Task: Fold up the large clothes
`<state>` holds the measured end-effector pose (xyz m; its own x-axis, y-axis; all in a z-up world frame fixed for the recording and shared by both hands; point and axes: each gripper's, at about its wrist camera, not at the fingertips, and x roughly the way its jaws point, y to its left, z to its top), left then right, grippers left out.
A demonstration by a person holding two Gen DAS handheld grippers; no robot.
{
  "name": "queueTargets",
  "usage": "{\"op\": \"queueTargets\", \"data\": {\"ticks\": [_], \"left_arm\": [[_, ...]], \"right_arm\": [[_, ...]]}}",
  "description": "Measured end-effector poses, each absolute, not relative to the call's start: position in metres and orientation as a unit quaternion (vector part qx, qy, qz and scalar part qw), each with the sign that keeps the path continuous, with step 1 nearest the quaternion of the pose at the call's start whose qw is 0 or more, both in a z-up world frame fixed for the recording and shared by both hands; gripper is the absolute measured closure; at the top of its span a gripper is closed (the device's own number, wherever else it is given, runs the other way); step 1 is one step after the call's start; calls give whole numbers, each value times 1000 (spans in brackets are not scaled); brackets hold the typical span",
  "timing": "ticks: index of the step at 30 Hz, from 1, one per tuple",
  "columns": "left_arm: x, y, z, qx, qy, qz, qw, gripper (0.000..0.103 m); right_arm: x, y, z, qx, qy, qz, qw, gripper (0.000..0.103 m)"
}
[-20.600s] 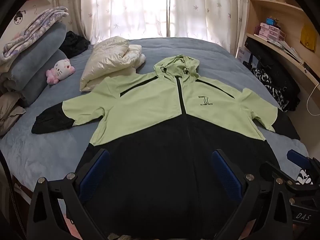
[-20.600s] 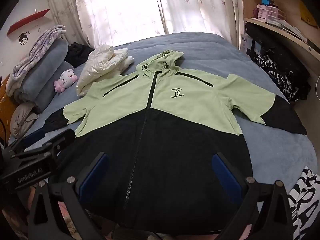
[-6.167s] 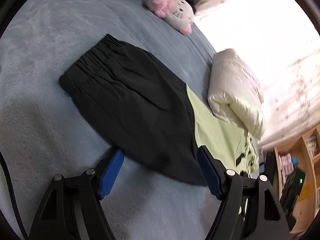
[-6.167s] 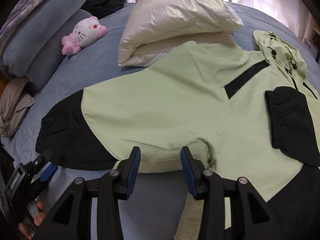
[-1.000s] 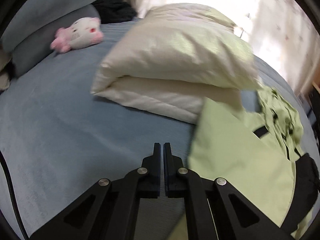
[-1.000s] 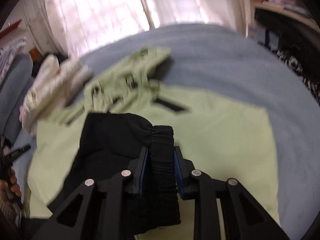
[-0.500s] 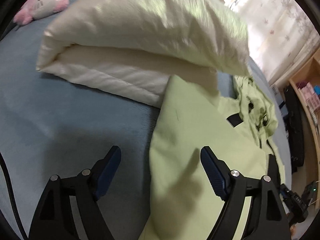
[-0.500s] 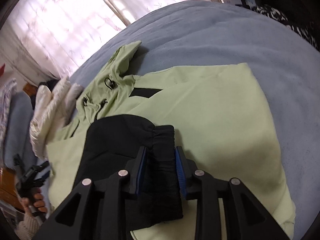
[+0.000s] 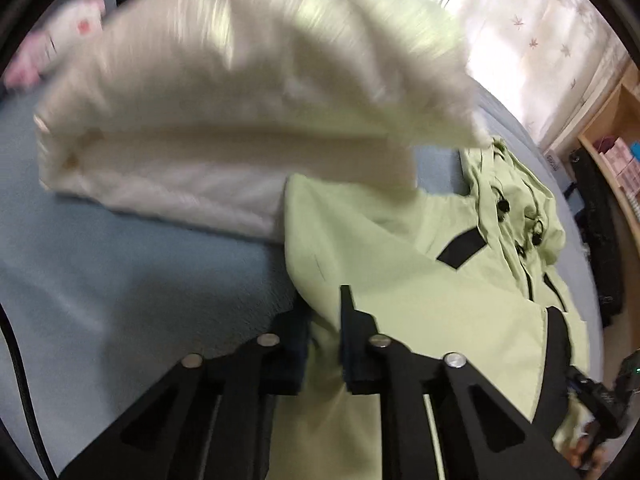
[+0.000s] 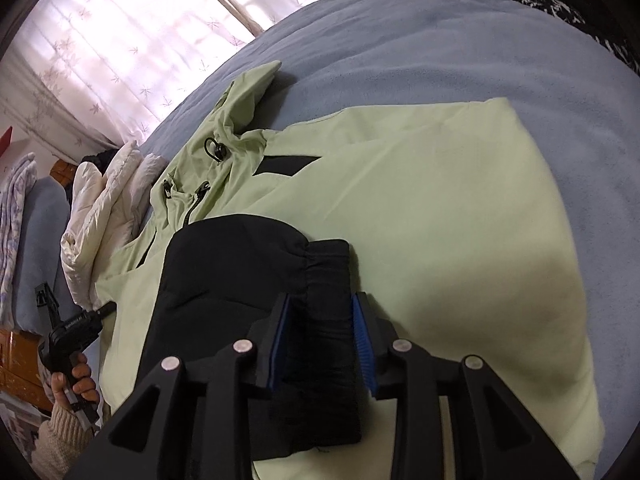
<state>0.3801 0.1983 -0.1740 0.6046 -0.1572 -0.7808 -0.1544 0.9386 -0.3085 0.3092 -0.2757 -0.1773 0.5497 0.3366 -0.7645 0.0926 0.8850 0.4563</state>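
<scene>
A: Left hand-held gripper (image 9: 325,332)?
B: Jaws just snapped closed, pinching the folded left edge of the green-and-black jacket (image 9: 420,300). Frame is blurry.
A: Right hand-held gripper (image 10: 320,332)?
B: Jaws have eased slightly wider, black sleeve cuff (image 10: 326,280) between the blue pads; pads look to be touching it.
A: Jacket location?
B: Flat on the blue bed (image 10: 460,40), sleeve folded over the chest, hood (image 10: 240,104) toward the curtains. Cream puffer coat (image 9: 240,92) just beside its left shoulder.
</scene>
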Motion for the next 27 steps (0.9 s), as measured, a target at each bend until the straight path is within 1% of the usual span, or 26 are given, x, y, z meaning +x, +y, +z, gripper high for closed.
{"op": "queueTargets", "data": {"ticks": [2, 5, 8, 11, 12, 13, 15, 17, 18, 22, 27], "left_arm": [[369, 190, -155, -144, 404, 15, 903, 101], [356, 189, -132, -122, 349, 30, 929, 101], [359, 188, -139, -99, 355, 48, 928, 101], [368, 183, -160, -68, 372, 73, 923, 100], [368, 184, -165, -62, 378, 80, 920, 99], [371, 183, -170, -54, 387, 89, 916, 96], [366, 189, -172, -48, 408, 105, 906, 81], [361, 190, -171, -53, 422, 108, 899, 47], [355, 191, -167, -59, 420, 98, 900, 42], [327, 196, -142, -61, 399, 83, 911, 41], [287, 198, -119, -117, 393, 51, 911, 41]], "right_arm": [[311, -268, -176, 220, 466, 79, 854, 70], [311, -251, -165, 185, 446, 82, 872, 70], [314, -234, -159, 141, 430, 73, 889, 70], [323, -223, -172, 86, 445, 30, 891, 76], [324, -223, -175, 81, 449, 27, 890, 76], [325, -224, -177, 84, 451, 27, 888, 76], [324, -232, -173, 113, 455, 35, 883, 75], [321, -244, -168, 154, 459, 48, 873, 75], [317, -251, -165, 173, 457, 53, 871, 75], [300, -266, -150, 211, 442, 59, 870, 75], [284, -235, -140, 197, 445, 100, 868, 75]]}}
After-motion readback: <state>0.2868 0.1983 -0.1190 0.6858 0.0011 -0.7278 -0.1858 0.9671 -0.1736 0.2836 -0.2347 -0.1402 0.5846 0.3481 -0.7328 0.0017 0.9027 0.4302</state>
